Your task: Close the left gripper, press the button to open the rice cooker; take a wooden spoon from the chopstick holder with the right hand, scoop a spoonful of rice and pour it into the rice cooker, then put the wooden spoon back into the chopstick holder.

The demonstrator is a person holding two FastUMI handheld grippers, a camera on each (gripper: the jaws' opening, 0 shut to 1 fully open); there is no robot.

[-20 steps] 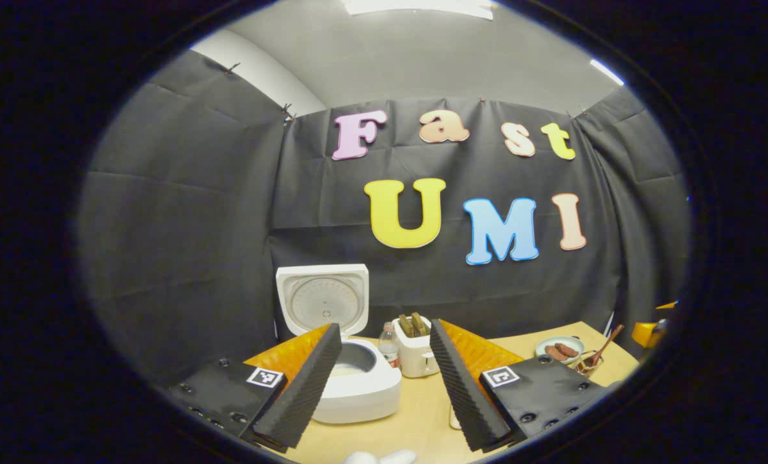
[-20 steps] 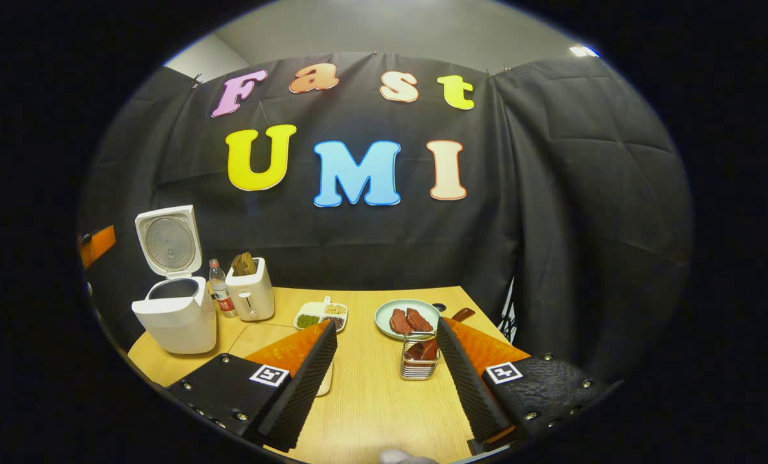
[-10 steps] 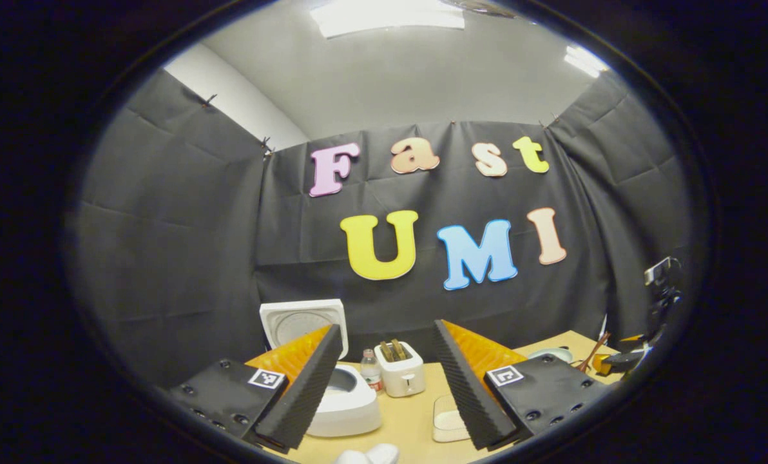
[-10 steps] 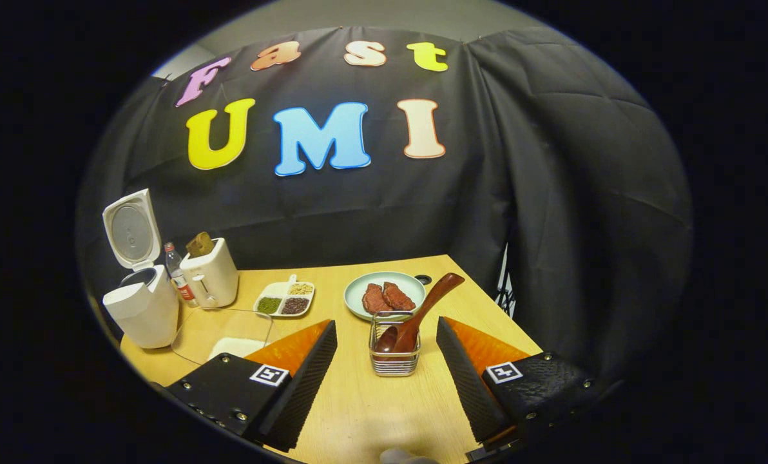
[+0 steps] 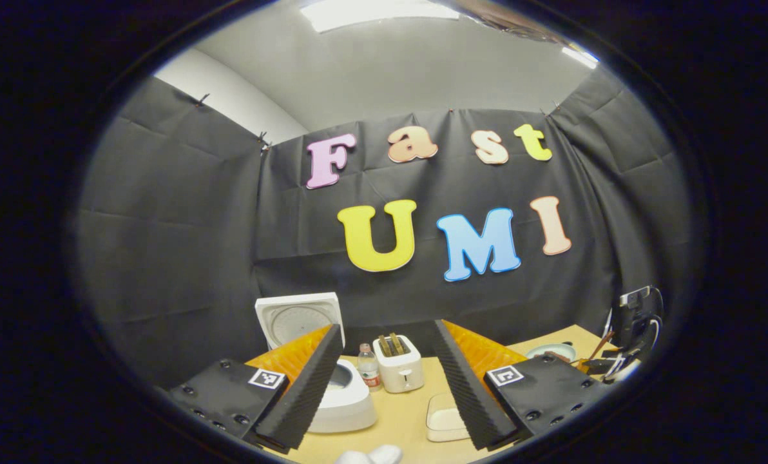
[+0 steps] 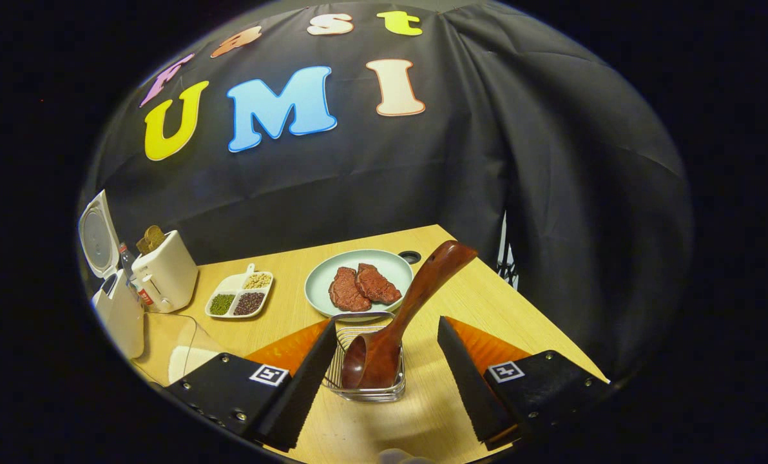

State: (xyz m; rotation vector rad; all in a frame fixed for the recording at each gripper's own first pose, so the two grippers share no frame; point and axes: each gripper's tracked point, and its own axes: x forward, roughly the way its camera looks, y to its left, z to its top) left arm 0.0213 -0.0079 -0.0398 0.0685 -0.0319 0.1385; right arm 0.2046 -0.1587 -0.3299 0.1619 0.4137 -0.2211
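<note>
my left gripper has its fingers spread wide with nothing between them, held up over the table. behind the tip of its left finger sits the rice cooker, its lid standing open and upright above the pot. between the two fingertips and farther back i see a small bottle and a white toaster side by side, the bottle just beside the cooker. a shallow white dish lies on the table against the inner edge of the right finger. far off beyond the right finger i can make out the other gripper near a plate, too small to tell more.

my right gripper is also wide open, gripping nothing. the chopstick holder, a wire basket, stands on the table between its fingers, closer to the left one. the wooden spoon rests in it bowl down, its handle leaning up and away toward the right finger, ending above and beyond the fingertips. neither finger touches the spoon or the holder. just past the holder is a pale plate with two pieces of meat. left of that lies a divided tray of beans, and farther beyond the left finger the toaster and the open rice cooker.
</note>
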